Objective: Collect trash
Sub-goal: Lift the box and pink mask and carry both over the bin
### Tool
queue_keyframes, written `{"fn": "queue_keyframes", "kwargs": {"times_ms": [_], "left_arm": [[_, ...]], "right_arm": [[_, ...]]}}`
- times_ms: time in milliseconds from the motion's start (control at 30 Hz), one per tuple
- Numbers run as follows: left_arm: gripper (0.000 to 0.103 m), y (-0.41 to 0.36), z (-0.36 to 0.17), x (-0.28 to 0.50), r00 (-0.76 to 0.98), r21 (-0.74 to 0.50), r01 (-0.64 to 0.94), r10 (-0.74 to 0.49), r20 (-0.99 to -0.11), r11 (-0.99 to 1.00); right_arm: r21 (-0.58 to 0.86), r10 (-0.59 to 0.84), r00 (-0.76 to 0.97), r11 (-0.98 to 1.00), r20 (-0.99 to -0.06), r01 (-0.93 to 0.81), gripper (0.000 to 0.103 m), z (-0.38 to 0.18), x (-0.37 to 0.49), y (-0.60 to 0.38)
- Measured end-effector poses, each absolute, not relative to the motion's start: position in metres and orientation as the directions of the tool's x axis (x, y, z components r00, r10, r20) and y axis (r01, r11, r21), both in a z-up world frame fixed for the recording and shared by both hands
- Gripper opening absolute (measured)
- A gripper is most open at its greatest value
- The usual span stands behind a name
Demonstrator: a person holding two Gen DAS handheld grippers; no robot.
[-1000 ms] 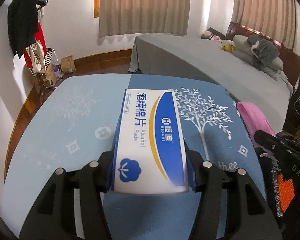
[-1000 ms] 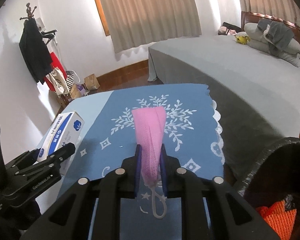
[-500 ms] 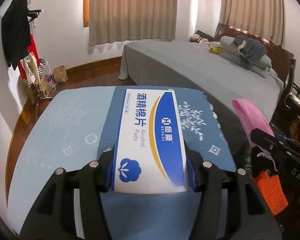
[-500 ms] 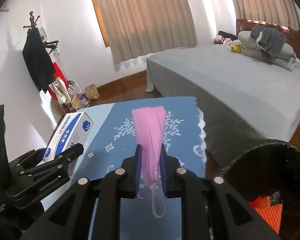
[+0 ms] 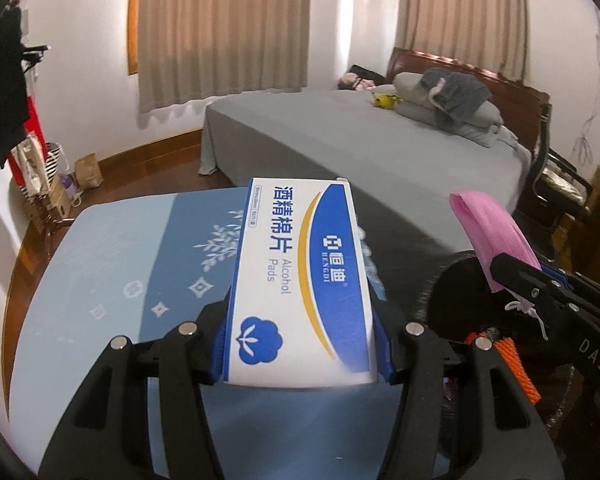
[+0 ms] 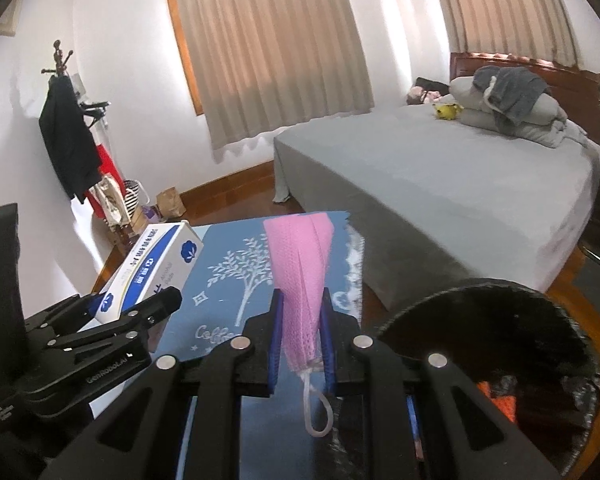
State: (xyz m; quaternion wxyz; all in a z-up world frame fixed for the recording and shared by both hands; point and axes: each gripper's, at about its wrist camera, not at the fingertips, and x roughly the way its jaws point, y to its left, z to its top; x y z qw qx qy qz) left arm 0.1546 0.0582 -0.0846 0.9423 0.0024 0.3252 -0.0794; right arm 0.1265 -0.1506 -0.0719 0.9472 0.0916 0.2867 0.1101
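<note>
My left gripper (image 5: pixel 300 320) is shut on a white and blue alcohol pads box (image 5: pixel 300 272), held up above the blue tablecloth (image 5: pixel 112 272). The same box (image 6: pixel 152 264) shows at the left in the right wrist view. My right gripper (image 6: pixel 300 312) is shut on a folded pink face mask (image 6: pixel 300 268) whose white ear loop (image 6: pixel 318 408) hangs below the jaws. The pink face mask (image 5: pixel 488 236) sticks up at the right in the left wrist view. A black bin (image 6: pixel 500 320) with something orange (image 6: pixel 500 400) inside stands low on the right, close under the right gripper.
A grey bed (image 6: pixel 440 176) with pillows and a yellow toy lies beyond the table. A coat rack (image 6: pixel 66 128) with dark clothes and bags stands by the left wall. Curtained windows fill the back wall. A dark chair (image 5: pixel 556 176) sits at the far right.
Both grippers rose and swung right with their loads. The tablecloth slid down and left in both views, and the black bin came further into view under the right gripper.
</note>
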Motion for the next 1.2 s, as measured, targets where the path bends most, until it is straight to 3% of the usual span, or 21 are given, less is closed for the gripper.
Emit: {"fn": "queue_keyframes", "kwargs": {"times_ms": [1200], "left_arm": [[0.054, -0.098, -0.084, 0.128, 0.707, -0.046, 0.463, -0.401, -0.583, 0.885]], "right_arm": [[0.215, 0.008, 0.849, 0.969, -0.528, 0.124, 0.017, -0.076, 0.064, -0.287]]}}
